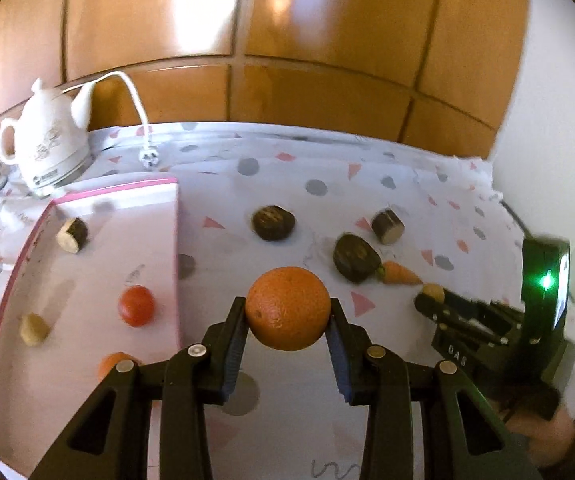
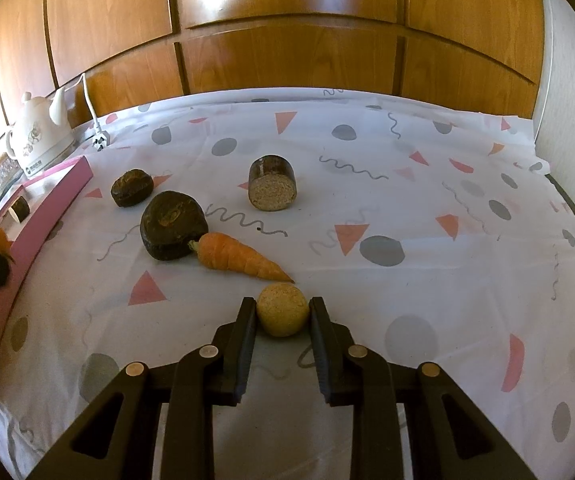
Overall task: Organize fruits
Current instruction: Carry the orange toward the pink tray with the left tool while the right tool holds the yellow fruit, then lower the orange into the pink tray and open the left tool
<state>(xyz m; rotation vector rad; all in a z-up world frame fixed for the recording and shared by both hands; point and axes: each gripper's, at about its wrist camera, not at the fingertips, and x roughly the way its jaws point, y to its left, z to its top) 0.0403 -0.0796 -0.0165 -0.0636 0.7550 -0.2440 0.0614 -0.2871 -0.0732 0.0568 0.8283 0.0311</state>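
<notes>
My left gripper (image 1: 287, 312) is shut on an orange (image 1: 287, 307) and holds it above the cloth, just right of the pink-rimmed tray (image 1: 175, 240). In the tray lie a red tomato (image 1: 136, 305), a second orange fruit (image 1: 113, 364), a tan chunk (image 1: 34, 329) and a dark-skinned cut piece (image 1: 72, 235). My right gripper (image 2: 282, 310) is shut on a small tan round piece (image 2: 282, 310) resting on the cloth. Just beyond it lies a carrot (image 2: 239, 257). The right gripper (image 1: 433, 300) also shows at the right in the left wrist view.
Two dark brown lumps (image 2: 173, 224) (image 2: 132, 187) and a cut brown cylinder (image 2: 272, 188) lie on the patterned tablecloth (image 2: 427, 208). A white kettle (image 1: 49, 148) with a cord and plug (image 1: 149, 158) stands at the back left. Wooden panelling (image 1: 287, 40) closes the far side.
</notes>
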